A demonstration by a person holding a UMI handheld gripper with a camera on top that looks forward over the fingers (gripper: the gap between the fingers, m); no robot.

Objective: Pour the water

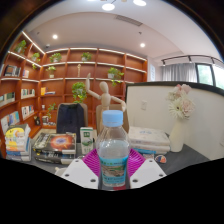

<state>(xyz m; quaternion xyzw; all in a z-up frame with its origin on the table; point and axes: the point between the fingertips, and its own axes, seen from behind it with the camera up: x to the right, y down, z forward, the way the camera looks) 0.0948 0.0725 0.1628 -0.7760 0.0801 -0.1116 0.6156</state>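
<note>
We see only the gripper (113, 172) of the rig. Two broad, flat fingers (80, 174), white to pale grey, with angular chamfered outlines. Inner faces carry magenta pads (93, 158). No cables, screws or markings discernible. No sleeve or hand shows.

Clear water bottle (113, 150), blue cap, upright

The single view rides the hand-held gripper (113, 170), low above the table (190, 160), facing the bookshelves (85, 75).
</note>
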